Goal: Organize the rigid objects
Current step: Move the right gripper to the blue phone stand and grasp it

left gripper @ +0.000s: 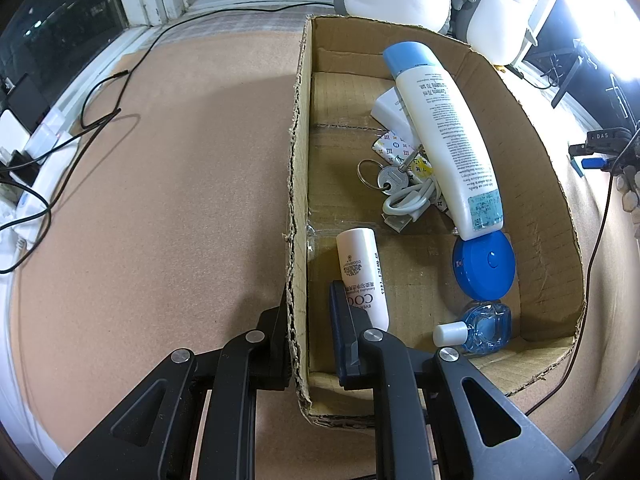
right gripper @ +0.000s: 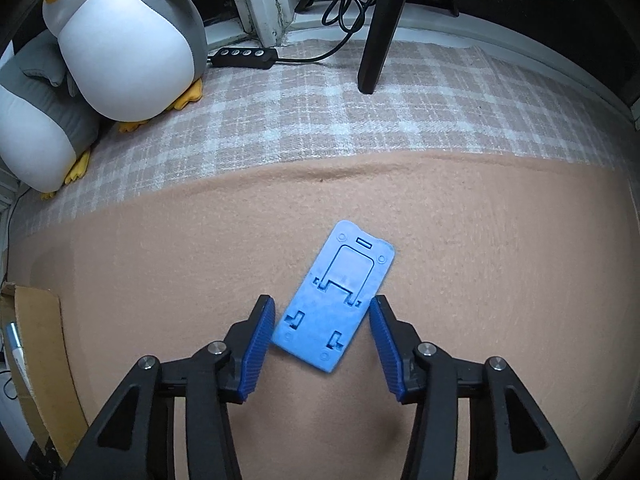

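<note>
With the left gripper (left gripper: 309, 330) clamped on the box wall (left gripper: 295, 264), the right gripper (right gripper: 322, 334) stood half-open astride the skewed blue stand (right gripper: 334, 296), which could pivot and slip free as the fingers pinch its corners.

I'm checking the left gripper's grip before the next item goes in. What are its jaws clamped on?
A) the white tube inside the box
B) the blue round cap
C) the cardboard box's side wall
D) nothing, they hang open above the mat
C: the left gripper has one jaw outside and one inside the cardboard box, closed on its torn side wall.
</note>
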A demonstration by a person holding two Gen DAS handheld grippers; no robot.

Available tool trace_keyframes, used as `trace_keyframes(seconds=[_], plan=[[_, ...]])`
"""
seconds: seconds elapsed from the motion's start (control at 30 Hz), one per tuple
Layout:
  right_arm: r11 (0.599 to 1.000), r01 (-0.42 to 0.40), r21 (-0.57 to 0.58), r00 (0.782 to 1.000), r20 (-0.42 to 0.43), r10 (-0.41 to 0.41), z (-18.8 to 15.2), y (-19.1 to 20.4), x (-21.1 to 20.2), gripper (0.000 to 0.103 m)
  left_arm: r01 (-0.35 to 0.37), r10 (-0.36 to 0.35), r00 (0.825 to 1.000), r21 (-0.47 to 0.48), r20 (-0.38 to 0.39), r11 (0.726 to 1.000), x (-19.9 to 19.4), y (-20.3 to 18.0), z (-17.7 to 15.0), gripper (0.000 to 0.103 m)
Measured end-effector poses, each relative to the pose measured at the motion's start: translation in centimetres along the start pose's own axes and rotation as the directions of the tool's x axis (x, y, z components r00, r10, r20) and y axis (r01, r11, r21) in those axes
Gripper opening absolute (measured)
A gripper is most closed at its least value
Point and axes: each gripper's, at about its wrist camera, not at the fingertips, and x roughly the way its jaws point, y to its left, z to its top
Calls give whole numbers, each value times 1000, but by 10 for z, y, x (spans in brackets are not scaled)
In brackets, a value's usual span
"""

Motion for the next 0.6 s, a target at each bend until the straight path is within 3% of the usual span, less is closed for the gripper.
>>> trace_keyframes(seconds=[0.3, 0.4, 0.6], plan=[[998, 25, -53, 1000, -7, -26, 5, 9, 2, 44, 0, 0, 1000, 1, 0, 1000, 0, 0, 0, 13], [995, 9, -95, 1000, -8, -10, 3, 16, 2, 39, 1, -1, 1000, 0, 0, 1000, 0, 0, 0, 13], [959, -28, -283, 1000, -15, 24, -19, 33, -2, 33, -1, 1, 1000, 0, 0, 1000, 1, -1, 0, 13]])
